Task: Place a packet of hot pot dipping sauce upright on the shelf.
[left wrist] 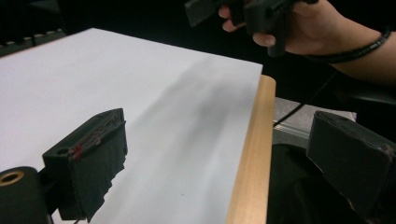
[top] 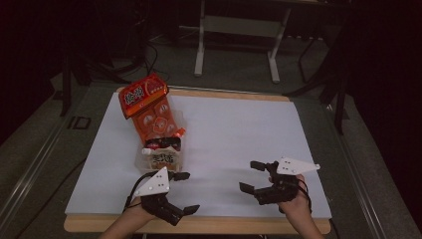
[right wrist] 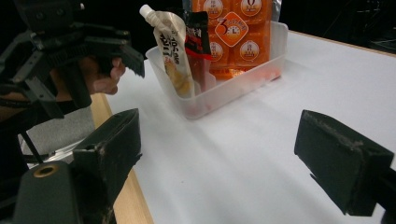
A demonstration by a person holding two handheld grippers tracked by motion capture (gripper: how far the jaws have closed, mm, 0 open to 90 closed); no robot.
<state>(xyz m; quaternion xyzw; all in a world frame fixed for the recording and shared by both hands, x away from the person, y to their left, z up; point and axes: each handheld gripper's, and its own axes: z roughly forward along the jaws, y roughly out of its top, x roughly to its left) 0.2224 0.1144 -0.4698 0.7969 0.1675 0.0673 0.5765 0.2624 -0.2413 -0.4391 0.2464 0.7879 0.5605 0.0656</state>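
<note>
A clear plastic bin [top: 160, 149] stands at the left of the white table top [top: 234, 129], packed with upright snack packets. A large orange packet [top: 149, 107] leans out of its far end. In the right gripper view the bin [right wrist: 233, 88] holds a spouted white pouch [right wrist: 173, 51], a dark red packet [right wrist: 198, 37] and the orange packet [right wrist: 238, 28]. My left gripper [top: 191, 191] is open just in front of the bin, near the table's front edge. My right gripper [top: 248, 176] is open at the front right and points left toward the bin. Both hold nothing.
The wooden table edge [left wrist: 252, 154] runs close under my left gripper [left wrist: 219, 158]. The other hand with its gripper [left wrist: 252, 14] shows beyond it. A metal table frame [top: 239, 30] stands on the floor behind. White surface lies between my right gripper [right wrist: 224, 154] and the bin.
</note>
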